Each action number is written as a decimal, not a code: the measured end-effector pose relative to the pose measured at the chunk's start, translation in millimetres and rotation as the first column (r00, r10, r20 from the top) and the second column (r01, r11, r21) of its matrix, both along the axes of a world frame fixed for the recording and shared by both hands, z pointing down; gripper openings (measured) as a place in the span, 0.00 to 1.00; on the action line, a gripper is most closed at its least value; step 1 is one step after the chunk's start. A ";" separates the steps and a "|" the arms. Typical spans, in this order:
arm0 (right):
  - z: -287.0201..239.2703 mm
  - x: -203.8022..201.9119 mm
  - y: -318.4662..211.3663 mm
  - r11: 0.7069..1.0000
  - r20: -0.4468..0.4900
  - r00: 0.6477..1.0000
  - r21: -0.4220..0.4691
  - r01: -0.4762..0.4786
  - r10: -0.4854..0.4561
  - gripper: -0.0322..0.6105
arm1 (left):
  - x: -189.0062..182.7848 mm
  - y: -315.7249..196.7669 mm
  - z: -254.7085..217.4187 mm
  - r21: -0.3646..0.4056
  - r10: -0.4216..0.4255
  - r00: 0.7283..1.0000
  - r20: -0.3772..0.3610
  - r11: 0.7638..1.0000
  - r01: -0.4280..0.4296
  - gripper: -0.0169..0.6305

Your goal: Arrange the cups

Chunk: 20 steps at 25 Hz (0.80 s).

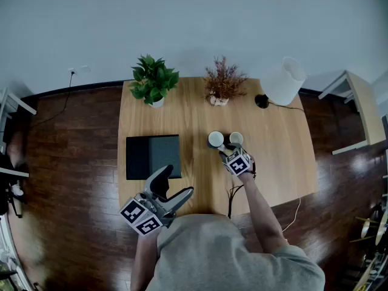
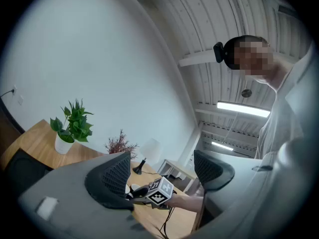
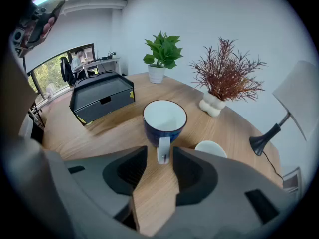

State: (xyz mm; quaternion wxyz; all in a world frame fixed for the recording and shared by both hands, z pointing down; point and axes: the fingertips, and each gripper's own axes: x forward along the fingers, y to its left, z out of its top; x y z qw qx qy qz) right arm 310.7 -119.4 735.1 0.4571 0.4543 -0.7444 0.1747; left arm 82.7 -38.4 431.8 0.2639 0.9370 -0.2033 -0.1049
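Observation:
Two cups stand side by side on the wooden table [image 1: 273,144]. The left one is a dark blue cup [image 1: 216,139] [image 3: 164,118] with a white inside; the right one is a smaller pale cup [image 1: 236,139] [image 3: 210,148]. My right gripper [image 1: 229,151] [image 3: 160,158] tilts down at the blue cup, and the cup's white handle [image 3: 163,150] lies between its jaws. A gap shows on the left side, so the pads do not press. My left gripper [image 1: 176,190] [image 2: 162,168] hovers level over the near table edge, open and empty.
A black box [image 1: 153,156] [image 3: 99,96] lies left of the cups. At the back stand a green potted plant [image 1: 153,80], a dried red plant [image 1: 223,83] and a white lamp [image 1: 284,80]. A cable [image 1: 233,196] runs off the near edge.

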 end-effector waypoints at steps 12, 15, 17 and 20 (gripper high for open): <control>9.9 -5.7 -13.7 0.998 -0.033 0.998 -0.042 0.047 -0.048 0.33 | -3.0 -2.6 3.6 -0.010 -0.005 1.000 -0.005 1.000 0.005 0.63; 14.2 -6.1 -18.2 0.995 -0.071 0.994 -0.061 0.080 -0.085 0.33 | -5.8 -1.7 5.3 -0.014 -0.014 1.000 -0.007 1.000 0.013 0.63; 13.2 -5.4 -18.7 0.992 -0.101 0.989 -0.077 0.102 -0.109 0.25 | -10.8 -1.1 7.1 -0.022 -0.025 1.000 -0.009 0.999 0.025 0.63; 9.4 -4.1 -19.7 0.989 -0.103 0.987 -0.096 0.116 -0.126 0.20 | -20.1 -0.3 14.4 -0.044 -0.050 0.999 -0.010 0.998 0.049 0.63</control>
